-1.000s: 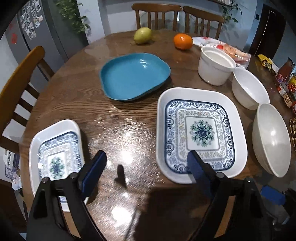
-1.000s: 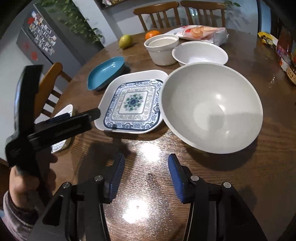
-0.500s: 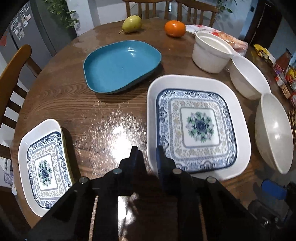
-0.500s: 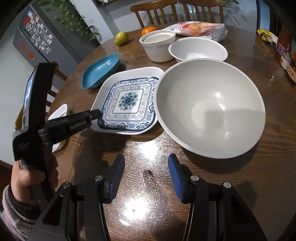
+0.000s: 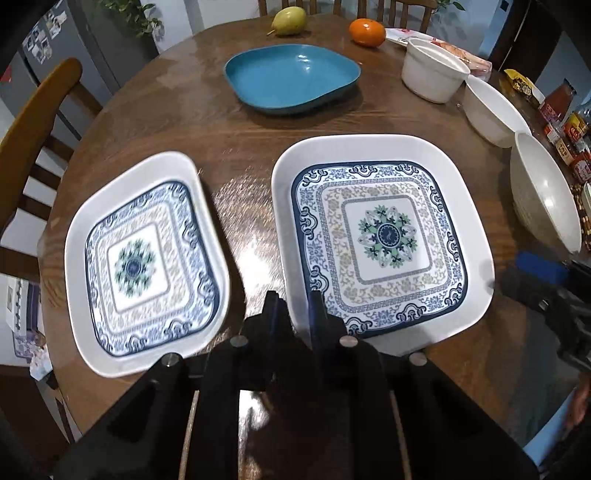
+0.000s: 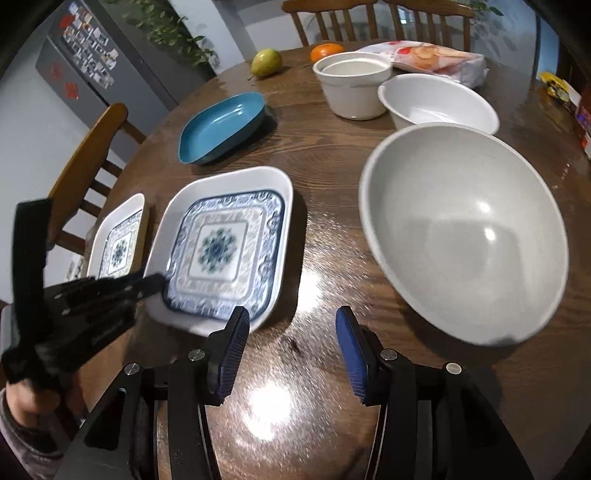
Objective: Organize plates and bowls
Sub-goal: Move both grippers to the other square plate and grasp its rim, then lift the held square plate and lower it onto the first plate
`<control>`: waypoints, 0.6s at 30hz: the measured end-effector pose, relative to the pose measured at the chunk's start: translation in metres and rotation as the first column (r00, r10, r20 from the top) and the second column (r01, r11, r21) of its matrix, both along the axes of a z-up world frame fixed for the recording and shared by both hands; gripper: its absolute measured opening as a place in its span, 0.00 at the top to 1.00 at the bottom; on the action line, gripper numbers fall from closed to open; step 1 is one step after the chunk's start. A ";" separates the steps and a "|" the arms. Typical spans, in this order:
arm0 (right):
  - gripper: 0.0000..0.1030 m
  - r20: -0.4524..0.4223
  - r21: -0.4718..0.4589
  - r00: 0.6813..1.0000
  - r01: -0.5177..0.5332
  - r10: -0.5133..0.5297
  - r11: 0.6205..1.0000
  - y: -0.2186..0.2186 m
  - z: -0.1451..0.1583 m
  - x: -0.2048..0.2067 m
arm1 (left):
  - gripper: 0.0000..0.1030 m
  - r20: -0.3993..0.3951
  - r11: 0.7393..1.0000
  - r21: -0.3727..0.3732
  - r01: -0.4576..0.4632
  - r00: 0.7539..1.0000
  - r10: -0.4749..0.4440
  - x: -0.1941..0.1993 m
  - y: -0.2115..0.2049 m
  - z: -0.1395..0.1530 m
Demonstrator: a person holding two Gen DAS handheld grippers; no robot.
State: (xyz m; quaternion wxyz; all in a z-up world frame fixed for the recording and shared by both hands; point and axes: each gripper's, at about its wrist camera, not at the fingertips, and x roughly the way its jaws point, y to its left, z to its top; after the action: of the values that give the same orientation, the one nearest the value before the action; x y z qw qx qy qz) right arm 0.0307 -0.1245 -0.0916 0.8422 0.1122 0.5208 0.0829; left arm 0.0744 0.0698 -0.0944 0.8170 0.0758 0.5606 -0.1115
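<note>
My left gripper (image 5: 293,306) is shut on the near edge of the large blue-patterned square plate (image 5: 380,236), which also shows in the right wrist view (image 6: 221,247). A smaller patterned plate (image 5: 144,258) lies to its left, by the table edge. A teal plate (image 5: 291,75) lies farther back. My right gripper (image 6: 290,354) is open and empty above the bare table, just left of the large grey bowl (image 6: 469,229). A white bowl (image 6: 437,101) and a white straight-sided cup bowl (image 6: 354,83) stand behind it.
A pear (image 5: 288,20), an orange (image 5: 367,31) and a snack bag (image 6: 428,55) lie at the table's far side. Sauce jars (image 5: 565,122) stand at the right edge. Wooden chairs (image 5: 33,122) surround the round table (image 5: 207,122).
My left gripper went from open to shut and moved onto the large patterned plate's near edge. Both patterned plates have shifted closer together. The right gripper stayed open.
</note>
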 end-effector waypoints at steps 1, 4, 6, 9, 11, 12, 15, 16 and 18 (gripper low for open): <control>0.52 -0.002 -0.005 1.000 -0.005 0.005 1.000 0.003 -0.002 0.004 | 0.86 0.000 1.000 -0.003 -0.003 1.000 0.003 -0.001 0.002 0.000; 0.52 0.003 -0.022 1.000 -0.013 0.013 1.000 0.010 -0.005 0.013 | 0.86 0.011 1.000 -0.011 -0.020 1.000 0.020 0.003 -0.002 -0.001; 0.52 0.000 -0.037 1.000 -0.025 0.025 0.999 0.017 -0.010 0.022 | 0.86 0.023 0.999 -0.018 -0.032 0.999 0.033 0.007 -0.004 -0.001; 0.52 0.014 -0.068 0.999 -0.042 0.044 0.997 0.025 -0.012 0.029 | 0.86 0.029 0.999 -0.028 -0.045 0.999 0.046 0.012 -0.005 -0.001; 0.53 0.017 -0.072 0.999 -0.050 0.051 0.996 0.027 -0.012 0.030 | 0.86 0.033 0.998 -0.030 -0.048 0.998 0.049 0.015 -0.006 -0.001; 0.60 0.021 -0.081 0.998 -0.056 0.058 0.995 0.031 -0.012 0.032 | 0.86 0.036 0.998 -0.026 -0.049 0.998 0.050 0.015 -0.007 0.000; 0.77 0.022 -0.094 0.997 -0.071 0.074 0.993 0.036 -0.013 0.034 | 0.86 0.045 0.998 -0.027 -0.051 0.998 0.052 0.013 -0.006 0.000; 0.79 0.023 -0.116 0.997 -0.072 0.075 0.991 0.038 -0.013 0.035 | 0.86 0.046 0.998 -0.028 -0.054 0.997 0.055 0.014 -0.006 0.000; 0.86 0.024 -0.139 0.997 -0.065 0.069 0.988 0.039 -0.013 0.037 | 0.87 0.048 0.998 -0.033 -0.060 0.997 0.061 0.015 -0.005 0.000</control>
State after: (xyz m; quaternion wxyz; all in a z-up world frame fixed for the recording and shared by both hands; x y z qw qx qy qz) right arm 0.0680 -0.0856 -0.1049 0.8522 0.0347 0.5165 0.0767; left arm 0.0889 0.0646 -0.0944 0.8346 0.0484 0.5407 -0.0937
